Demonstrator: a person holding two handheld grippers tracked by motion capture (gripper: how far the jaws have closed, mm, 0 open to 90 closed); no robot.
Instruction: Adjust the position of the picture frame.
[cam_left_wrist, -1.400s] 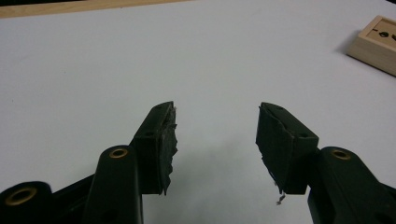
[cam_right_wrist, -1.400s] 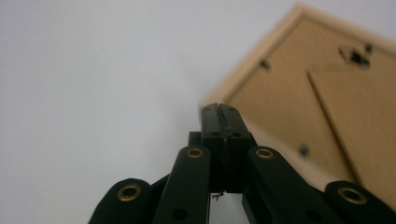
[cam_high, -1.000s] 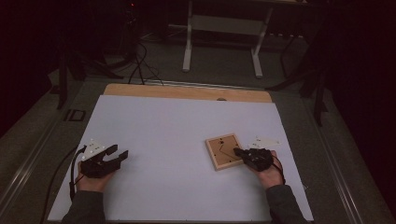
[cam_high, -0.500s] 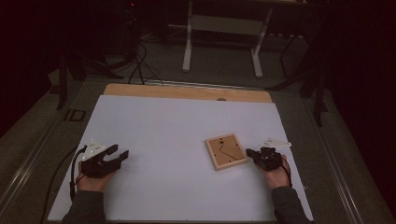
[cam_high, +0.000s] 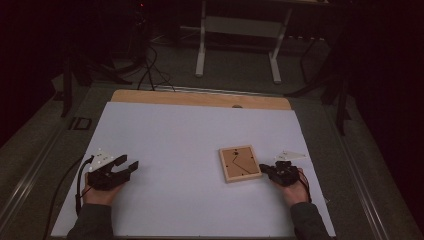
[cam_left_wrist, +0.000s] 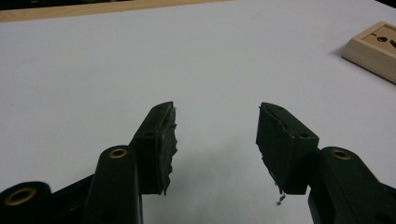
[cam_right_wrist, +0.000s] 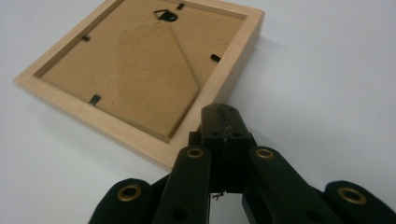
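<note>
A pale wooden picture frame (cam_high: 240, 163) lies face down on the white table (cam_high: 190, 145), right of the middle, its brown backing board (cam_right_wrist: 135, 60) held by small black clips. The right gripper (cam_high: 267, 171) sits just at its near edge, jaws pressed together on nothing. The left gripper (cam_high: 131, 165) rests well apart, jaws spread and empty. From there the frame is cut off at the picture's edge

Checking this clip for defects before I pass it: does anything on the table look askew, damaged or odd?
Two things. The light wooden picture frame lies face down, brown backing board and hanger showing, turned slightly askew to the white table edges. The black pad tape on the left gripper fingers is torn and ragged along its edges.
</note>
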